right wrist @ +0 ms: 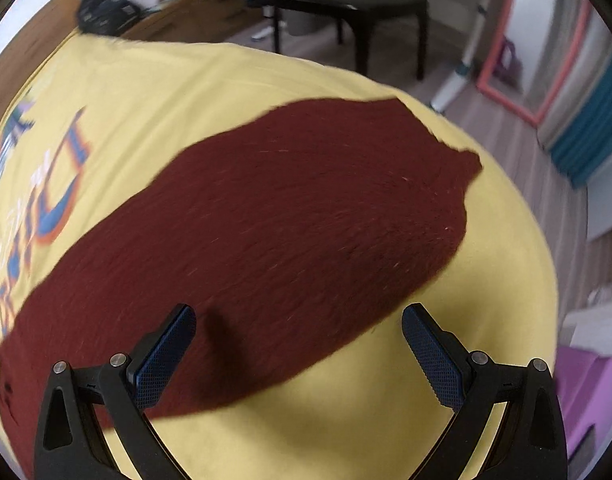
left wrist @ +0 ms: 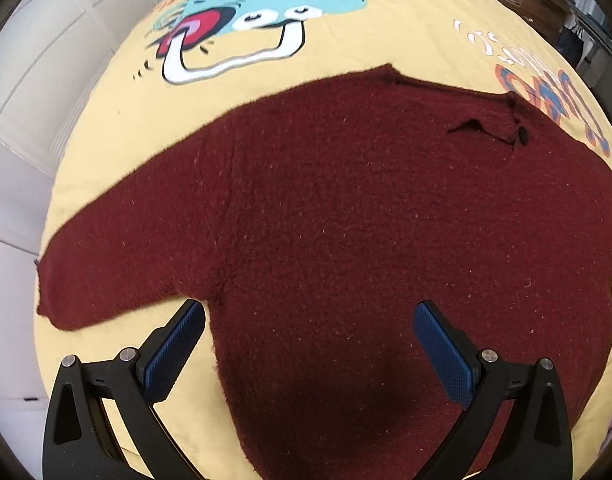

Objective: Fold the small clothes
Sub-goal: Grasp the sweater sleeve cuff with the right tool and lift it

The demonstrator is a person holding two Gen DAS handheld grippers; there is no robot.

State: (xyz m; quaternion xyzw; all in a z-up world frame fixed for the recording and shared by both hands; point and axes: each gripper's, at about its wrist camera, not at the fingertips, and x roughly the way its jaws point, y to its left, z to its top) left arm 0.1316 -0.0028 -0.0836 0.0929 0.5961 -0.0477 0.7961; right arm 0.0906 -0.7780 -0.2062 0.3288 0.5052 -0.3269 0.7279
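Note:
A dark red knitted sweater [left wrist: 346, 220] lies spread flat on a yellow bed cover [left wrist: 118, 128], its neck at the far side and one sleeve [left wrist: 118, 264] stretched out to the left. My left gripper [left wrist: 310, 316] is open and empty, hovering over the sweater's body near the left armpit. In the right wrist view the sweater's other sleeve [right wrist: 306, 216] runs toward the far right, its cuff [right wrist: 462, 168] near the bed's edge. My right gripper [right wrist: 298, 320] is open and empty just above that sleeve's near edge.
The cover carries a large cartoon print [left wrist: 258, 12] beyond the sweater. White cupboard doors [left wrist: 38, 60] stand left of the bed. A dark table [right wrist: 358, 12], a pink-framed mirror [right wrist: 546, 52] and wooden floor lie past the bed's right side. Something purple [right wrist: 586, 392] sits low at right.

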